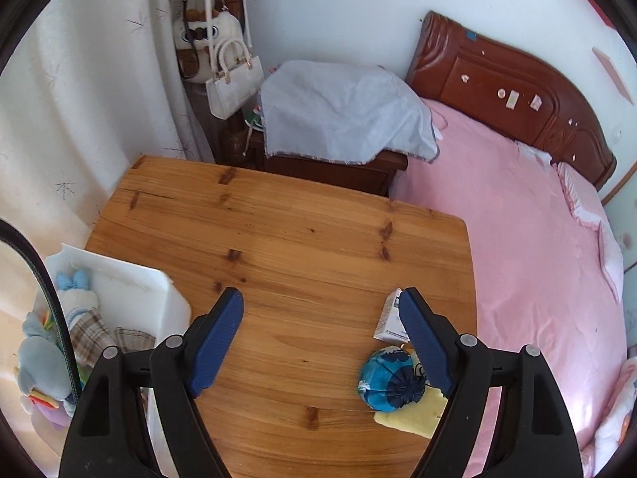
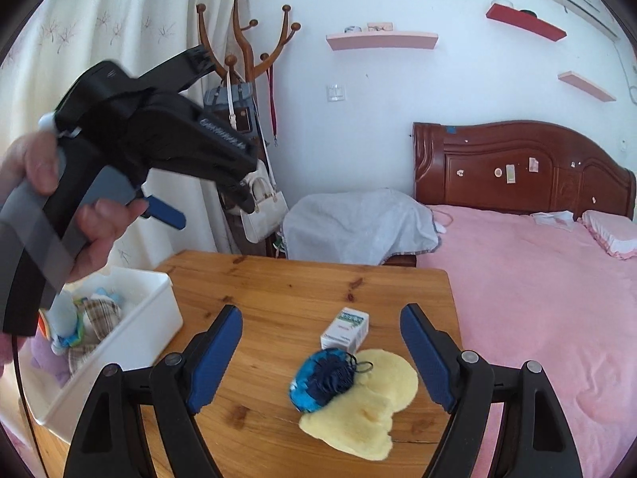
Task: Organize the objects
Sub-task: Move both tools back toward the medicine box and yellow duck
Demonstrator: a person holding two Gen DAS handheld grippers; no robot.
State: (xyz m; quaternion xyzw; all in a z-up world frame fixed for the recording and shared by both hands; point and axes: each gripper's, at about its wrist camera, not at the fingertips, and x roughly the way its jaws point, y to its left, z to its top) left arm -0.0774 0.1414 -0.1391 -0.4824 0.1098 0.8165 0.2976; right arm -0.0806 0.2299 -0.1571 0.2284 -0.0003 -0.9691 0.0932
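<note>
Because three loose things are left out near the desk's right edge, they look like the next to be tidied: a small white carton [image 2: 345, 330] stands upright, a blue drawstring pouch [image 2: 323, 379] lies just in front of it, and the pouch rests partly on a flat yellow plush piece [image 2: 366, 406]. On the left, the white bin [image 2: 131, 342] sits at the desk's [image 2: 278, 286] left edge and already holds soft toys and checked cloth, so it seems the likely destination.

The right hand-held gripper [image 2: 321, 358] hangs above the pouch with its jaws spread wide, holding and touching nothing. The left hand-held gripper [image 1: 320, 338] is also wide and empty over bare wood; its right pad overlaps the carton only in view. A pink bed [image 2: 537, 298] lies beside the desk.
</note>
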